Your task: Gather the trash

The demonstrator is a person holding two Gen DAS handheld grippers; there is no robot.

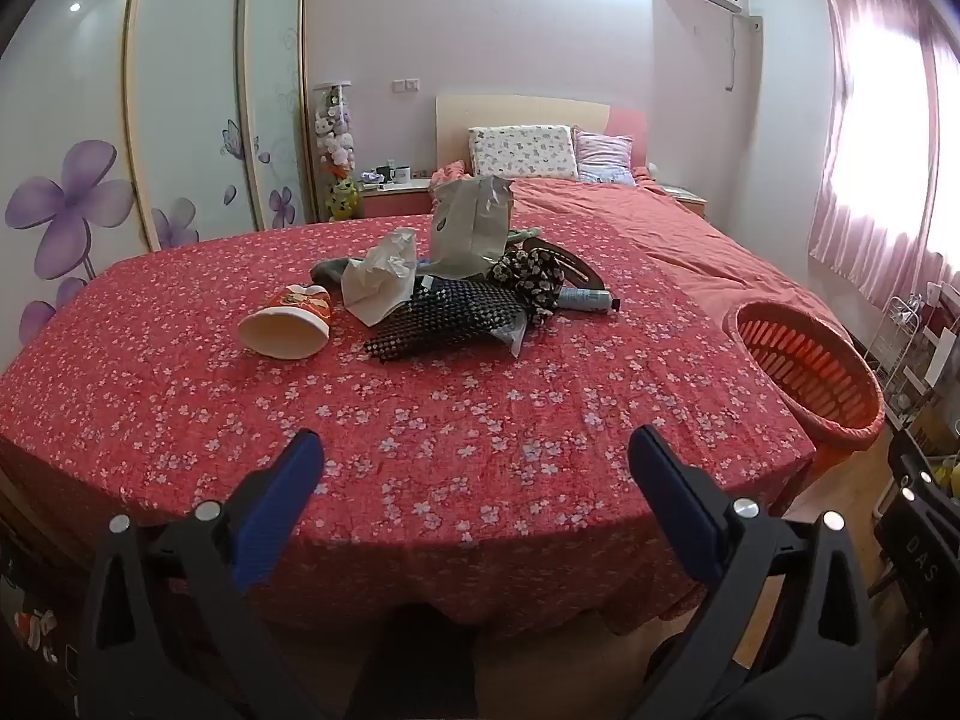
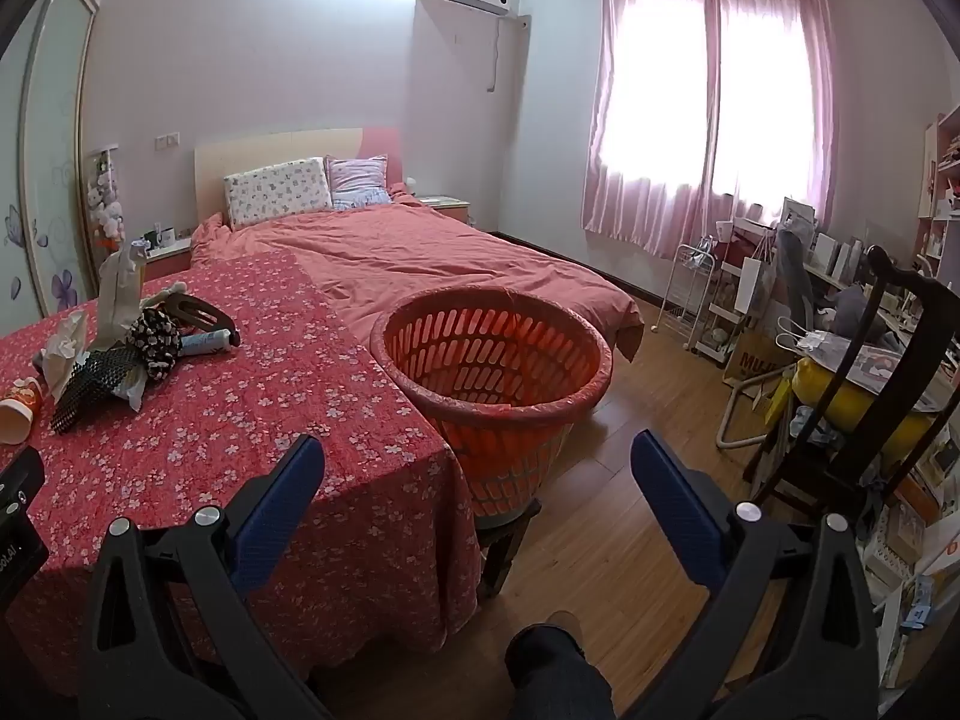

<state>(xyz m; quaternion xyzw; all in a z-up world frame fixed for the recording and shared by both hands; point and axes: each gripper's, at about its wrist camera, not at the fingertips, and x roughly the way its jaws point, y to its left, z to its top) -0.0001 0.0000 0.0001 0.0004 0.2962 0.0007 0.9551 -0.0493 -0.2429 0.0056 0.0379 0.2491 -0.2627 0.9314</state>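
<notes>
Crumpled paper (image 1: 384,276), black mesh (image 1: 444,318), slotted orange basket (image 2: 492,360) noted; both hand-held grippers (image 1: 477,450) (image 2: 477,456) held wide open, empty.

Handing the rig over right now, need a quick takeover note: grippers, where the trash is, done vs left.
Left gripper: open, empty, hovering over the near edge of the table.
Right gripper: open, empty, pointing toward the basket.
Trash: all in one pile mid-table: paper cup on its side, crumpled tissue, black mesh, grey bag, tube, plus a few dark items behind.
Basket: orange, at the table's right corner, raised on a dark stand; looks empty as far as visible.
Done: nothing collected yet.
Left: move every piece from the pile into the basket.
</notes>
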